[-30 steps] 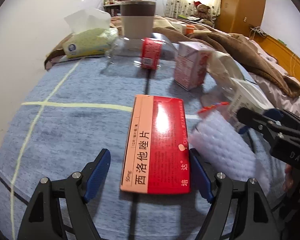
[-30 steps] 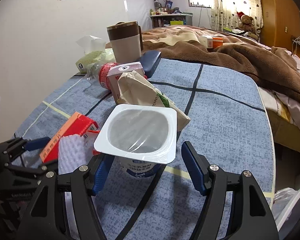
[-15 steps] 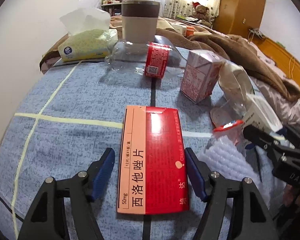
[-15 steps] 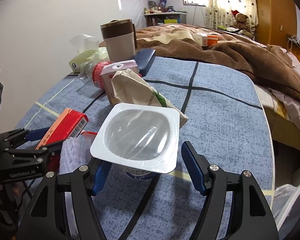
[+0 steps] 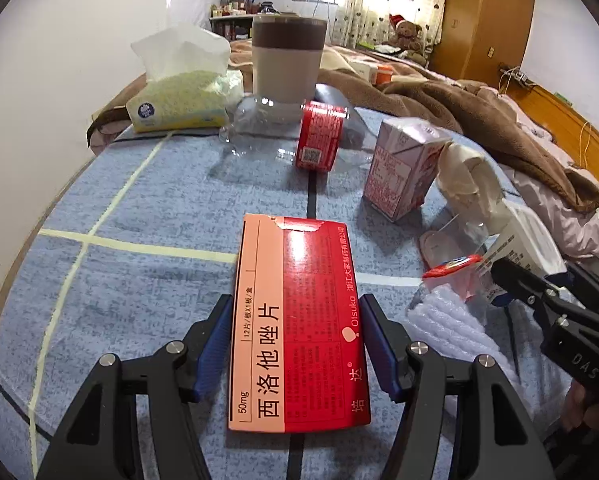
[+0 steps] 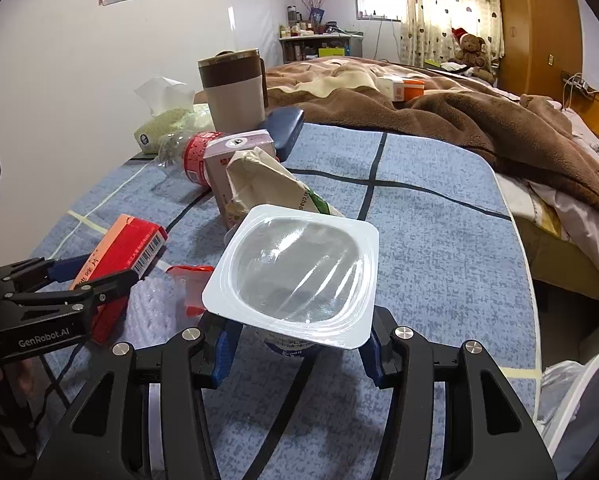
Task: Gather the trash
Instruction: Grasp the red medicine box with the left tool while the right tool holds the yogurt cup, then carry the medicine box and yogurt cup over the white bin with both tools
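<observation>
A red and salmon medicine box (image 5: 299,320) lies flat on the blue checked cloth (image 5: 139,280). My left gripper (image 5: 295,332) straddles it, its jaws closing, and the blue pads (image 5: 215,340) meet the box's long sides. In the right wrist view the same box (image 6: 119,248) sits between the left gripper's (image 6: 107,268) fingers. A white yogurt cup (image 6: 295,272) stands upright between the fingers of my right gripper (image 6: 297,344). Those jaws are closing too. The cup's wide rim hides its upper wall, and a gap shows beside its lower body.
Beyond stand a pink milk carton (image 5: 399,172), a crushed bottle with a red label (image 5: 319,140), a crumpled paper bag (image 5: 467,176), a tissue pack (image 5: 179,100) and a mug (image 5: 287,60). White bubble wrap (image 5: 451,320) lies between the grippers. A bagged bin (image 6: 571,400) stands right.
Both pairs of jaws have narrowed. The left pads came in from well clear to the box's sides. The right pads drew in under the yogurt cup's rim.
</observation>
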